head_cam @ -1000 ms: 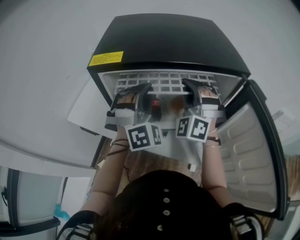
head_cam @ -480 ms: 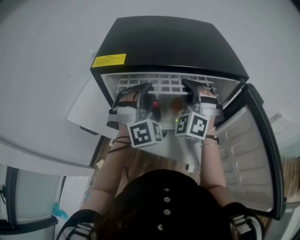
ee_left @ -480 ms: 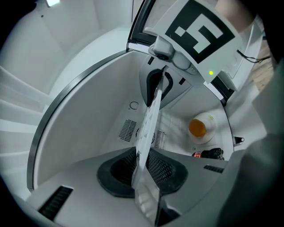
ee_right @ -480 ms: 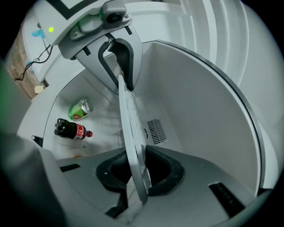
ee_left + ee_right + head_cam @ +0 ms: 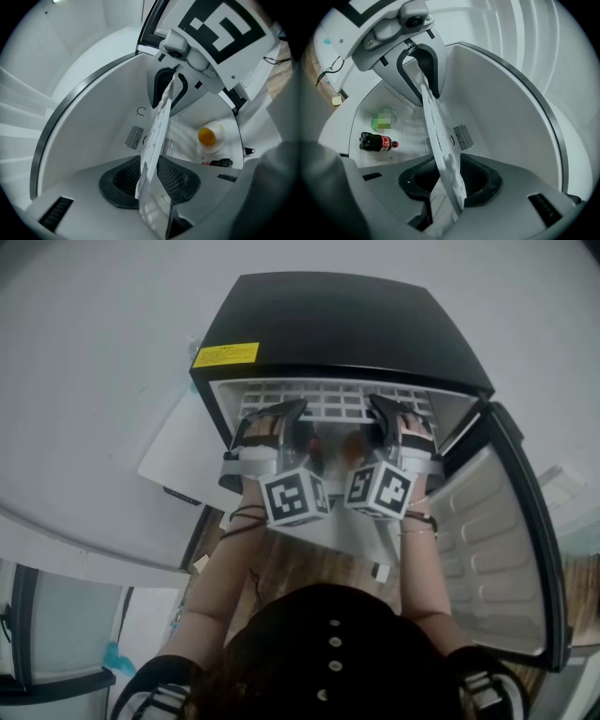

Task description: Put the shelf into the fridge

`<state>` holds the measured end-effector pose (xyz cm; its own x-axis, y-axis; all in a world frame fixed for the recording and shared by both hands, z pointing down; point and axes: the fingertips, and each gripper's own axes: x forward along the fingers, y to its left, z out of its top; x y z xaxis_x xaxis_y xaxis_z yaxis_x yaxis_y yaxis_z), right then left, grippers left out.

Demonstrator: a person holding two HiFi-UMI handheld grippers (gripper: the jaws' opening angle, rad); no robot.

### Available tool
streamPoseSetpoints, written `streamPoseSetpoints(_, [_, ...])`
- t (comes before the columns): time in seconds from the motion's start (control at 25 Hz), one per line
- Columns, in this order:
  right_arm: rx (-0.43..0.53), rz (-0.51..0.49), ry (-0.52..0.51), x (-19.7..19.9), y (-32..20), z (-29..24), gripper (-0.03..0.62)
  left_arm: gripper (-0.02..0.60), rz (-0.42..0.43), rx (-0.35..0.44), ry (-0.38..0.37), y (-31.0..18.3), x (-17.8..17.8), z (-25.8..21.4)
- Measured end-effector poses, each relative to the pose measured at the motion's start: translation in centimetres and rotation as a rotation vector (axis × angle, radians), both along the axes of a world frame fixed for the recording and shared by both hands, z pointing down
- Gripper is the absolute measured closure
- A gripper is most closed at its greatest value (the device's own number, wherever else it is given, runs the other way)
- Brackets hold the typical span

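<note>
The white grid shelf (image 5: 328, 401) lies level in the top of the open black mini fridge (image 5: 347, 324). My left gripper (image 5: 274, 420) is at the shelf's left edge and my right gripper (image 5: 389, 413) at its right edge. In the left gripper view the thin shelf (image 5: 157, 131) stands edge-on between the dark pads (image 5: 123, 183) of the left gripper (image 5: 152, 183). Its jaws are opening and dark pad shows on either side of the shelf edge. The right gripper (image 5: 452, 185) shows the same: the shelf (image 5: 440, 145) is between opening jaws, with a gap beside it.
The fridge door (image 5: 497, 549) hangs open to the right. On the fridge floor below the shelf lie a cola bottle (image 5: 375, 141) and a white cup with an orange top (image 5: 208, 138). White fridge walls close in on both sides. A grey surface lies left of the fridge.
Both grippers have edged a little further into the fridge opening with the shelf. The bottle and the cup have not moved.
</note>
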<state>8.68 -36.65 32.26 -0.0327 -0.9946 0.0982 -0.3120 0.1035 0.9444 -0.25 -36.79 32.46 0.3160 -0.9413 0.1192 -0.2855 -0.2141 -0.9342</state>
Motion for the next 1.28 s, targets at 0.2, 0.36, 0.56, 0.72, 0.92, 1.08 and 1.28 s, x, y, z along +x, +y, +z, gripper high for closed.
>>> streamPoseSetpoints(0.2, [0.015,0.001,-0.048,-0.1,2.2,-0.1,0.471,0.441,0.03,-0.001,0.042,1.5,0.0,-0.6])
streamPoseSetpoints(0.36, [0.043,-0.017,-0.12,-0.7,4.6,-0.8,0.471,0.431,0.08,-0.029,0.101,2.9,0.1,-1.2])
streamPoseSetpoints(0.56, [0.032,-0.107,-0.398,-1.8,7.0,-1.6,0.472,0.434,0.154,-0.055,0.211,5.5,0.4,-1.6])
streamPoseSetpoints(0.72, [-0.018,-0.155,-0.588,-2.1,8.7,-1.4,0.473,0.436,0.201,-0.124,0.312,7.7,0.5,-1.4])
streamPoseSetpoints(0.92, [-0.085,-0.199,-0.704,-2.8,10.8,-0.4,0.484,0.443,0.256,-0.253,0.381,10.4,1.1,-0.3])
streamPoseSetpoints(1.08, [-0.103,-0.212,-0.787,-3.2,12.4,0.0,0.508,0.497,0.273,-0.318,0.488,11.9,1.0,-0.1])
streamPoseSetpoints(1.28, [-0.141,-0.215,-0.873,-3.6,14.1,1.0,0.526,0.54,0.291,-0.392,0.632,13.5,1.0,0.2])
